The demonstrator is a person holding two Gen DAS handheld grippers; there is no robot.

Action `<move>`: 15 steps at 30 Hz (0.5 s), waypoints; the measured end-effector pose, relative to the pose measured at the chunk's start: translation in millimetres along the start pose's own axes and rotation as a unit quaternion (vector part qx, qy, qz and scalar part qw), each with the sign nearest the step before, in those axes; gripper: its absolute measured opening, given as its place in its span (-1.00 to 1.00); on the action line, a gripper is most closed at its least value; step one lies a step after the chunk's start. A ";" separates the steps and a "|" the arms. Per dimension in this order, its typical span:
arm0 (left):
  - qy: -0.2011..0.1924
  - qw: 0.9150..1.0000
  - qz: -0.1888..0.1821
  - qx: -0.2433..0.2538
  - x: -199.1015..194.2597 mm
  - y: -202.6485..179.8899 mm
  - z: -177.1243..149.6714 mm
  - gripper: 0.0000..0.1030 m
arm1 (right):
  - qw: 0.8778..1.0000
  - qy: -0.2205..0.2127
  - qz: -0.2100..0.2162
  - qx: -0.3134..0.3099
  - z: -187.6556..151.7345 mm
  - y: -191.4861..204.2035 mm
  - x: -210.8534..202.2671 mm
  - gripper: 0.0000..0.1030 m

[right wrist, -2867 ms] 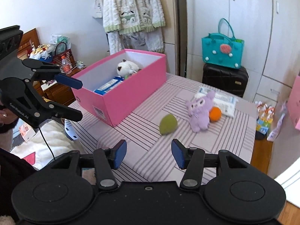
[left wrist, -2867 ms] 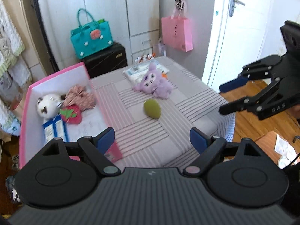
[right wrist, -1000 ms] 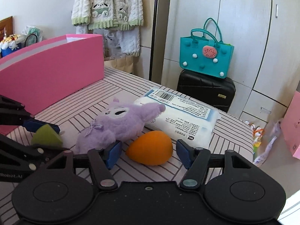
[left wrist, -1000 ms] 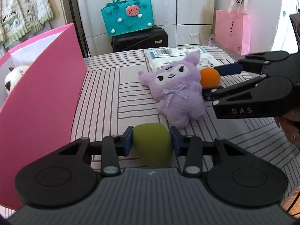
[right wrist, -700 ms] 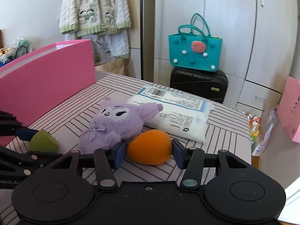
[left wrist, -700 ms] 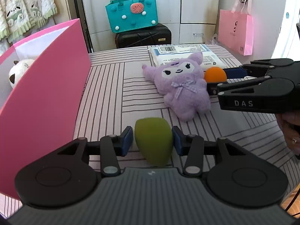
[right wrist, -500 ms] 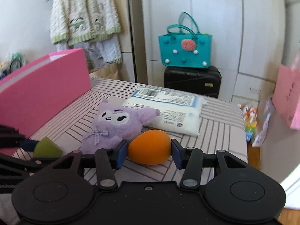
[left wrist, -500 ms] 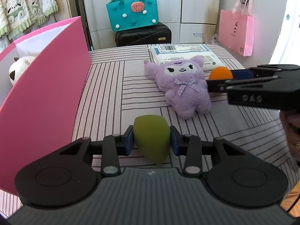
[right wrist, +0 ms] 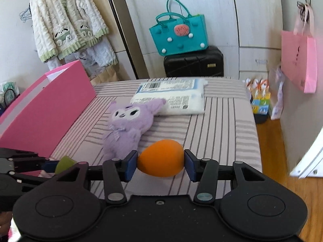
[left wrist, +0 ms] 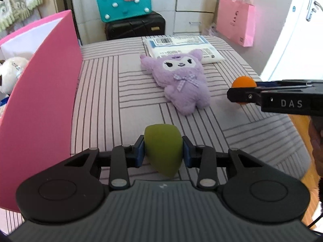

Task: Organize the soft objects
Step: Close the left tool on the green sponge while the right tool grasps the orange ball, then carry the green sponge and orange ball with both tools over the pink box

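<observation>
Right now your biggest landmark is the table under its grey-and-white striped cloth (left wrist: 97, 92), with the tall pink cardboard box (left wrist: 40, 100) standing along its edge at nine o'clock in the left wrist view. Part of a white plush toy (left wrist: 10, 70) shows over the box's wall, though how it lies inside you cannot tell. At twelve o'clock, on the far end of the cloth, lies a flat white plastic-wrapped pack with a barcode label (left wrist: 181, 46). Just in front of it the fluffy lilac plush doll with a gingham bow (left wrist: 179, 80) lies on its back, its ear tips over the pack's near edge.

Your right gripper (right wrist: 161, 162) is pinching the orange egg-shaped sponge (right wrist: 161, 158) by its two ends; the blue pads press on both, and the jaws have just been closing on it. In the left wrist view that sponge hangs at three o'clock, clear of the cloth and apart from the doll.

Your left gripper (left wrist: 163, 151) is clamped on the olive-green teardrop-shaped sponge (left wrist: 162, 147), pads against both flanks, pointed end toward the camera, held above the stripes at six o'clock of the doll.
</observation>
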State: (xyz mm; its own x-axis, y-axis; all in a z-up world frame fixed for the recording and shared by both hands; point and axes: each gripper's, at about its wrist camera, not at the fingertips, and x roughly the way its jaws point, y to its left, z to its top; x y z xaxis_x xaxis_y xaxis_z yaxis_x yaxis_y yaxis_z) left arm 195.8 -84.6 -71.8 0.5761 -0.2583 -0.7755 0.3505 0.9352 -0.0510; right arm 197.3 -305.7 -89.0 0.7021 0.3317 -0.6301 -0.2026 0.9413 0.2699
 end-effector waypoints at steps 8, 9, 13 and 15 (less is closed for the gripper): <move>0.019 0.998 -0.046 0.028 -24.7 4.2 -3.5 -0.31 | 1.000 0.023 0.017 0.003 -9.9 22.7 -19.0 0.06; 0.019 0.998 -0.052 0.033 -29.8 4.7 -4.6 -0.31 | 1.000 0.023 0.021 0.000 -11.3 25.9 -22.5 0.06; 0.030 0.995 -0.083 0.042 -46.1 8.0 -9.4 -0.31 | 0.999 0.028 0.039 -0.008 -14.5 40.1 -37.9 0.06; 0.040 0.994 -0.096 0.044 -53.0 10.6 -12.2 -0.31 | 0.998 0.033 0.052 -0.010 -15.5 46.7 -45.3 0.06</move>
State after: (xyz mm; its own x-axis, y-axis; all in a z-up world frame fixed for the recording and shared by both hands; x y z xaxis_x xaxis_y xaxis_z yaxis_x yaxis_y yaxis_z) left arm 160.0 -58.0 -39.0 0.4326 -0.4070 -0.8045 0.5142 0.8443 -0.1506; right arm 145.5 -275.8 -59.2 0.6304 0.4300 -0.6463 -0.2855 0.9027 0.3220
